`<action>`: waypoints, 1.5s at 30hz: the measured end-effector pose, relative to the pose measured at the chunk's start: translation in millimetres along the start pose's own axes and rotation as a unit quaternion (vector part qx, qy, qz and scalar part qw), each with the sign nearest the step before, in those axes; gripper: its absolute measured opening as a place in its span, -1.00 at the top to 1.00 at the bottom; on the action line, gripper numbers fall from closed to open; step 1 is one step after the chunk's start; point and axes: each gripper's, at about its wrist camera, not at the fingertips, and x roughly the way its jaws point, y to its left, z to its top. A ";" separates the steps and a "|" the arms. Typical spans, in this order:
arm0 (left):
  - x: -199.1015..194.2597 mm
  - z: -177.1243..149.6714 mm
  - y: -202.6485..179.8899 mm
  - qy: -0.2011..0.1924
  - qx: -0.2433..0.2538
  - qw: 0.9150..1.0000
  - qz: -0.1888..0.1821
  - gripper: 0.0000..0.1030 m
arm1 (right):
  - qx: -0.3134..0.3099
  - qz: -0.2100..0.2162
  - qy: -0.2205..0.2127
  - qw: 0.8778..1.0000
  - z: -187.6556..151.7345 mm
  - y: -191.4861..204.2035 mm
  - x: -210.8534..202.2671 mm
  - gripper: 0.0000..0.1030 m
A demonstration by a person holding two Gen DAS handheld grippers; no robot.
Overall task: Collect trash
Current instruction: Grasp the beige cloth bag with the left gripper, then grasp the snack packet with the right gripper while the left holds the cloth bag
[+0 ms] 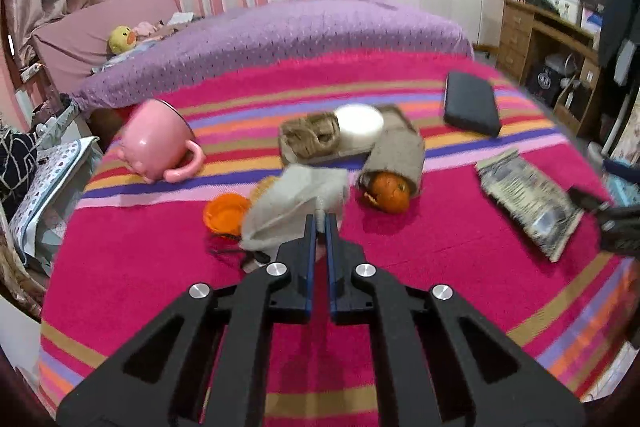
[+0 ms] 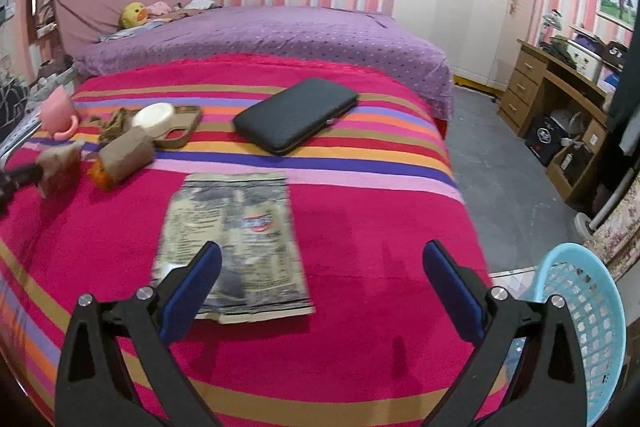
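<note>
My left gripper (image 1: 320, 223) is shut on a crumpled grey paper wad (image 1: 296, 203) and holds it just above the striped blanket (image 1: 400, 259); the wad also shows in the right wrist view (image 2: 58, 167). My right gripper (image 2: 322, 263) is open and empty, low over the blanket, its left finger over the corner of a flat printed wrapper (image 2: 236, 239), which also shows in the left wrist view (image 1: 528, 199). A brown paper roll (image 1: 396, 151) lies over an orange fruit (image 1: 390, 193). An orange lid (image 1: 226, 213) lies beside the wad. A blue mesh basket (image 2: 580, 327) stands off the bed's right edge.
A tipped pink mug (image 1: 156, 143), a brown tray (image 2: 180, 131) with twine and a white round lid (image 1: 360, 125), and a black case (image 2: 296, 115) lie on the blanket. A purple bed (image 2: 260, 39) is behind. A wooden desk (image 2: 560, 99) stands at the right.
</note>
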 end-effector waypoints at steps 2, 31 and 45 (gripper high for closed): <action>-11.8 -1.9 7.7 -0.008 -0.013 1.000 -0.003 0.94 | -0.009 0.007 0.003 1.000 -0.8 9.7 0.2 -0.91; -6.5 -8.6 8.2 0.008 -0.022 0.999 0.030 0.94 | -0.032 0.102 0.019 0.994 4.4 43.3 9.7 0.66; -18.6 3.2 -15.2 -0.016 -0.025 0.999 0.024 0.94 | -0.025 0.079 -0.042 0.996 11.0 -1.4 -28.6 0.74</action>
